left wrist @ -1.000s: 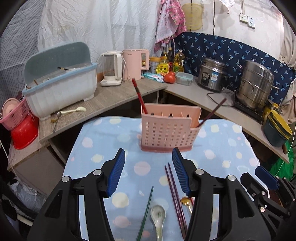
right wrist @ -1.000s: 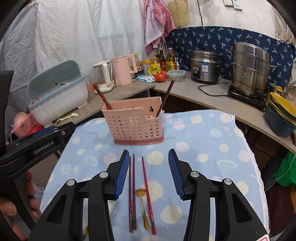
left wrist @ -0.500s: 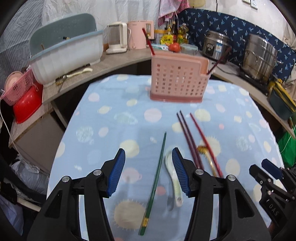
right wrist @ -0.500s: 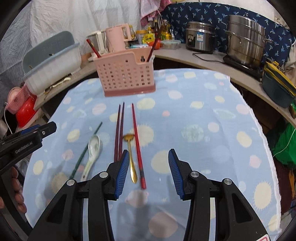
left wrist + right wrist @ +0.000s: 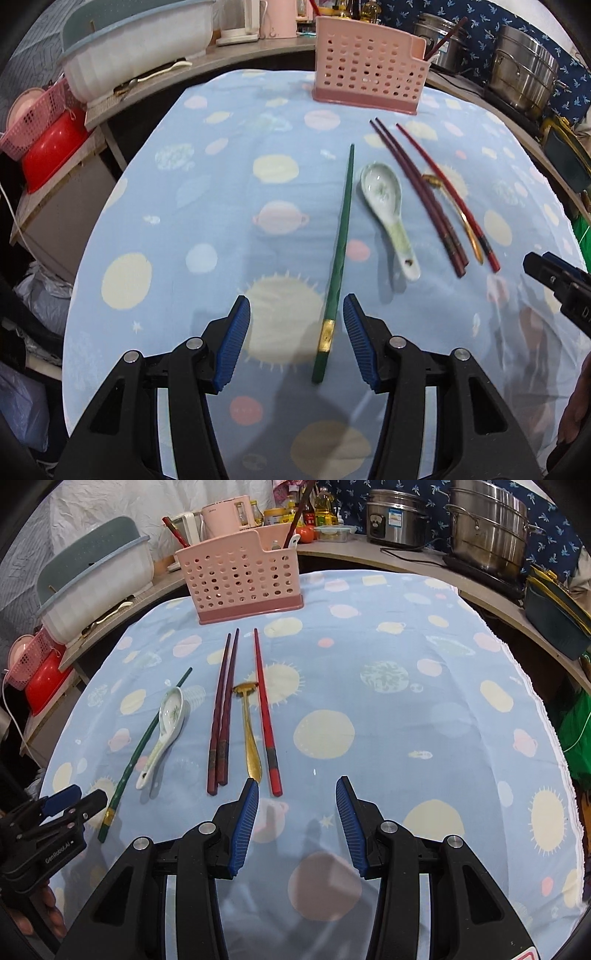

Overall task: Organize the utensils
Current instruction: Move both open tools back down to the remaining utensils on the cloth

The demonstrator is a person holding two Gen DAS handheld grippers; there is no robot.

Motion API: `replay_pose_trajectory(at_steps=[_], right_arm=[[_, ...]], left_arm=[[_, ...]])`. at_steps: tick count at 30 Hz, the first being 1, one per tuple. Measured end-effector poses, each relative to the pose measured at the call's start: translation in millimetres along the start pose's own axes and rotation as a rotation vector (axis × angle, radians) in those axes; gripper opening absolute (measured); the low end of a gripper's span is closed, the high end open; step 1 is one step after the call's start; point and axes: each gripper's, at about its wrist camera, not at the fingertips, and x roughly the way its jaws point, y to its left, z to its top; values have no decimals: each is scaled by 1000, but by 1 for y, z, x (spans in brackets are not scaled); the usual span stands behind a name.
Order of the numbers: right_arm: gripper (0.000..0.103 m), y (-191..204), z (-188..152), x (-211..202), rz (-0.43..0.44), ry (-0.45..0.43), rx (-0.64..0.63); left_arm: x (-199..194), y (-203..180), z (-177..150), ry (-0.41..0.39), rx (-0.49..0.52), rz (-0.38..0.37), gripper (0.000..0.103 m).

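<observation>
A pink perforated utensil holder (image 5: 369, 62) (image 5: 242, 579) stands at the far side of the blue dotted tablecloth, with chopsticks in it. On the cloth lie a green chopstick (image 5: 338, 251) (image 5: 142, 742), a white ceramic spoon (image 5: 388, 210) (image 5: 166, 727), two dark maroon chopsticks (image 5: 421, 195) (image 5: 221, 712), a gold spoon (image 5: 465, 225) (image 5: 250, 734) and a red chopstick (image 5: 448, 192) (image 5: 266, 716). My left gripper (image 5: 295, 339) is open, its jaws straddling the green chopstick's near end. My right gripper (image 5: 297, 819) is open and empty, just short of the gold spoon's and red chopstick's near ends.
A grey-white dish drainer (image 5: 136, 48), a pink basket (image 5: 33, 118) and a red bowl (image 5: 51, 151) sit on the left counter. A rice cooker (image 5: 395, 517), a steel pot (image 5: 491, 528) and stacked bowls (image 5: 557, 616) stand on the right counter.
Both grippers have drawn back toward the near table edge and tilted down. The left now straddles the green chopstick's end; the right is near the gold spoon's handle. Both stayed open.
</observation>
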Motion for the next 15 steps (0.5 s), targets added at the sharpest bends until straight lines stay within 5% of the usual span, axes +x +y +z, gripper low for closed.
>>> replay_pose_trajectory(at_steps=[15], right_arm=[[42,5,-1,8,6,22,-11]], left_arm=[[12,-6,-13,32,21,-24,42]])
